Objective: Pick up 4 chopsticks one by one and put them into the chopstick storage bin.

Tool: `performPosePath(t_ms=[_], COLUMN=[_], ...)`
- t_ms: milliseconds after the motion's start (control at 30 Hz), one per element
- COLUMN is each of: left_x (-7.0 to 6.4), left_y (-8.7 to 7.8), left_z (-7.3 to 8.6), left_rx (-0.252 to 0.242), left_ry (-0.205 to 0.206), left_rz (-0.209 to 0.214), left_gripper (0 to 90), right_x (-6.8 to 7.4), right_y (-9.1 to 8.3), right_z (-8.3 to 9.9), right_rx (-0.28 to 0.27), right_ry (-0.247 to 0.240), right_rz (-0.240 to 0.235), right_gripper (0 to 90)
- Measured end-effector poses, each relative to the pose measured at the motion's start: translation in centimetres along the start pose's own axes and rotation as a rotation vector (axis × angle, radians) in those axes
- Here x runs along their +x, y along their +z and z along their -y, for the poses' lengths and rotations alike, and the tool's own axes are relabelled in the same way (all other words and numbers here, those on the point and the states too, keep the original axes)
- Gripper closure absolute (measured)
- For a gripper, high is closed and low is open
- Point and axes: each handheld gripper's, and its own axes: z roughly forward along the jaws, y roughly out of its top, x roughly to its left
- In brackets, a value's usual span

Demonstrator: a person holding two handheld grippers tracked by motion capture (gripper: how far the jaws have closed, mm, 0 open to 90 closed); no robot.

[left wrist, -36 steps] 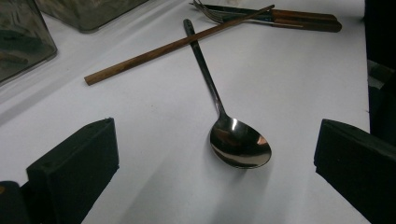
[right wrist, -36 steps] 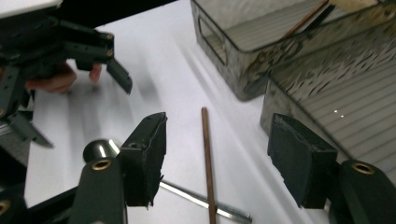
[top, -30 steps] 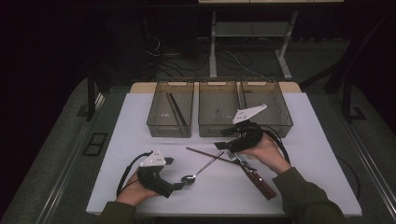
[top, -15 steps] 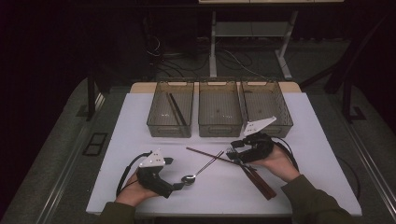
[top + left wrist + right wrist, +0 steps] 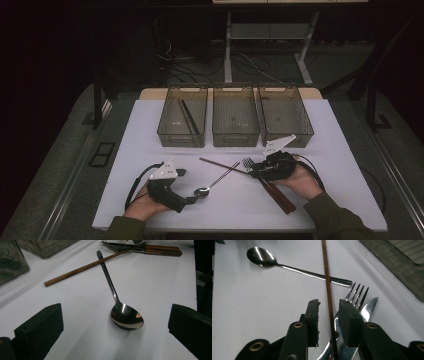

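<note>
progress: early, one dark chopstick (image 5: 189, 117) lying in the left bin (image 5: 183, 134), other two bins empty | left gripper (image 5: 191, 200): resting near the table's (image 5: 150, 125) front edge, jaws gaping wide, spoon (image 5: 126, 318) bowl lying between them untouched | right gripper (image 5: 329, 310): jaws standing narrowly apart, straddling the brown chopstick (image 5: 327, 282), not yet pinching, fork (image 5: 358, 295) and knife (image 5: 368, 307) lying underneath

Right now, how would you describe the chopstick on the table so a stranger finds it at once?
On the white table, look in front of the middle bin. The chopstick lies across the spoon's handle, running between the right gripper's jaws. It is the only thin, all-wood stick there.
</note>
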Motion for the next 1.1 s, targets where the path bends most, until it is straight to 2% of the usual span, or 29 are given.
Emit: performPosePath(t_ms=[400,467,633,800,1100], left_x=[0.0,0.0,0.0,0.0,0.0], left_y=[0.1,0.1,0.1,0.1,0.1], left_z=[0.0,0.0,0.0,0.0,0.0], left_rx=[0.005,0.006,0.005,0.004,0.003], left_ry=[0.004,0.004,0.005,0.004,0.003], left_rz=[0.003,0.004,0.004,0.005,0.006], left_gripper=[0.0,0.0,0.0,0.0,0.0], right_x=[-0.1,-0.1,-0.2,-0.1,-0.3], right_y=[1.8,1.9,2.0,2.0,1.9], right_z=[0.2,0.2,0.3,0.3,0.3], right_rx=[0.072,0.071,0.067,0.062,0.071], right_ry=[-0.052,-0.053,-0.093,-0.095,-0.101], right_rz=[0.033,0.033,0.055,0.06,0.059], right_gripper=[76.2,77.3,80.1,84.7,85.2])
